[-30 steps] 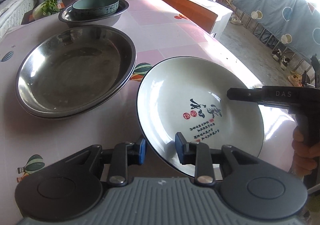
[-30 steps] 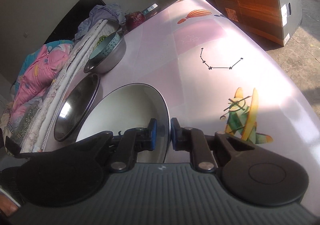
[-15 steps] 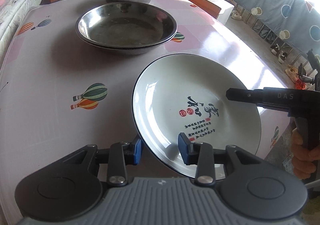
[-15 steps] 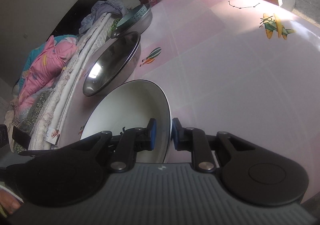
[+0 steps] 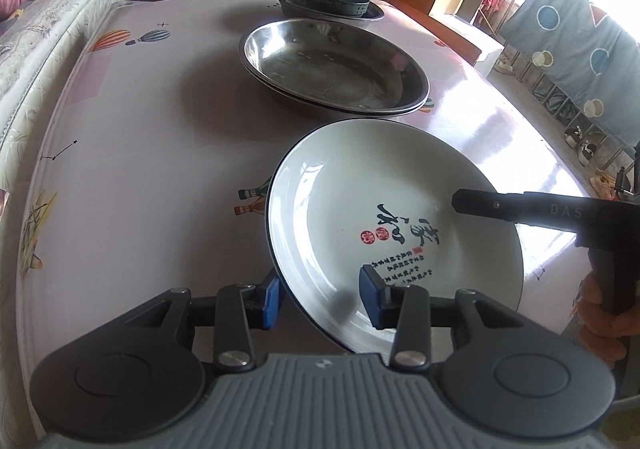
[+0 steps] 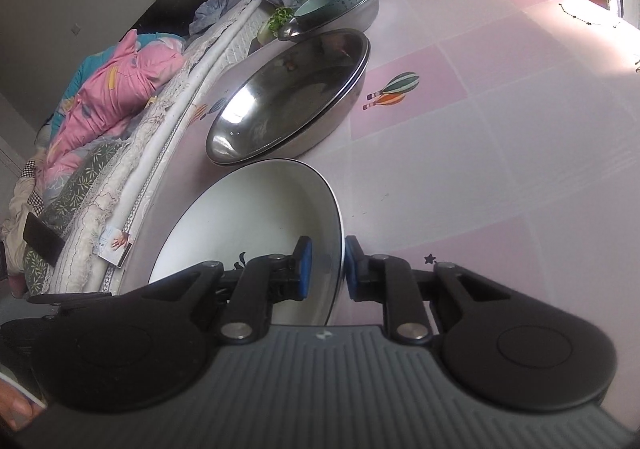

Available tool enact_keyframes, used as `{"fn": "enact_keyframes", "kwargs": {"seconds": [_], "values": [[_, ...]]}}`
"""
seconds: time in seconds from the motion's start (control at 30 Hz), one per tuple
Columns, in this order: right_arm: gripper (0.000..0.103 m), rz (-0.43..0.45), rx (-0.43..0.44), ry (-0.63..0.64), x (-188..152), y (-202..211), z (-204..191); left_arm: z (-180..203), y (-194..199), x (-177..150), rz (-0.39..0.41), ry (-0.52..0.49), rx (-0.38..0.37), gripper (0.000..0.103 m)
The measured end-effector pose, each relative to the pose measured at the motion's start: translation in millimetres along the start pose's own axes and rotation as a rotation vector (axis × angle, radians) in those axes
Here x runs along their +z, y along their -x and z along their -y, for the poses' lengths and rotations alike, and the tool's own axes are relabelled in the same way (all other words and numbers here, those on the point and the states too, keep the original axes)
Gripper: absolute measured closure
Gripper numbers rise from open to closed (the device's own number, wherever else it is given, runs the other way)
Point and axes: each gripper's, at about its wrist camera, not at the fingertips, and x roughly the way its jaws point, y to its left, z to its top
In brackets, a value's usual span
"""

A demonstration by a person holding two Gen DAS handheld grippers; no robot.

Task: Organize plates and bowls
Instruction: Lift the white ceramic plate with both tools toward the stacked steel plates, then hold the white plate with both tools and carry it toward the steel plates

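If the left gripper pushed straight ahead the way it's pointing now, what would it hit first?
Likely the white plate itself: its near rim already sits between the left gripper's parted fingers, which do not clearly press it. The right gripper holds the opposite rim. Depth beyond the plate is unclear.

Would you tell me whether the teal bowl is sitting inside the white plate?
No, the teal bowl sits in a far metal dish, while the white plate holds nothing.

glossy white ceramic plate (image 5: 340, 209), shiny steel pans (image 5: 332, 65)
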Motion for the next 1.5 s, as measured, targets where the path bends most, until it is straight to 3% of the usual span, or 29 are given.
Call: {"fn": "enact_keyframes", "kwargs": {"seconds": [0.53,1.5], "values": [[0.086,-0.002,-0.083,0.047,-10.7,9.2,-11.3,-1.0,-6.9,3.4,0.035,-0.034,-0.030,0.048],[0.084,-0.002,-0.121,0.045,-10.8,10.4,-18.8,-3.4,-6.0,3.5,0.039,-0.017,-0.039,0.048]]}}
